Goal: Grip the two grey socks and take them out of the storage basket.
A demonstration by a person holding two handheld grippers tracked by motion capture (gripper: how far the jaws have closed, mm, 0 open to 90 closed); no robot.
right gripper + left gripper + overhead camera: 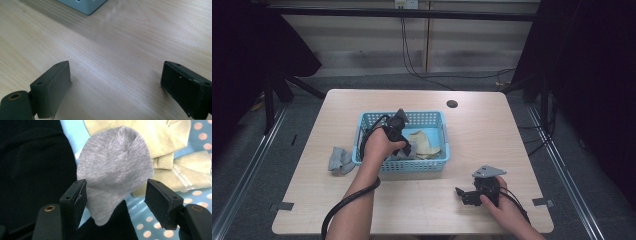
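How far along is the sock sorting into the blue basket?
Done: a beige sock and a black sock already lie in the blue basket. In hand: the left tool is down in the basket, jaws open around a grey sock, not pinching it. Left: another grey sock waits on the table beside the basket. The right tool rests open, empty.

The blue basket (432,165) sits mid-table (482,130), crowded inside with beige cloth (424,142), a grey sock (115,167) and dark fabric (32,170). Another grey sock (339,160) lies against its left wall. The table's right side and far edge lie bare, giving free passage; the right gripper (468,195) rests near the front edge.
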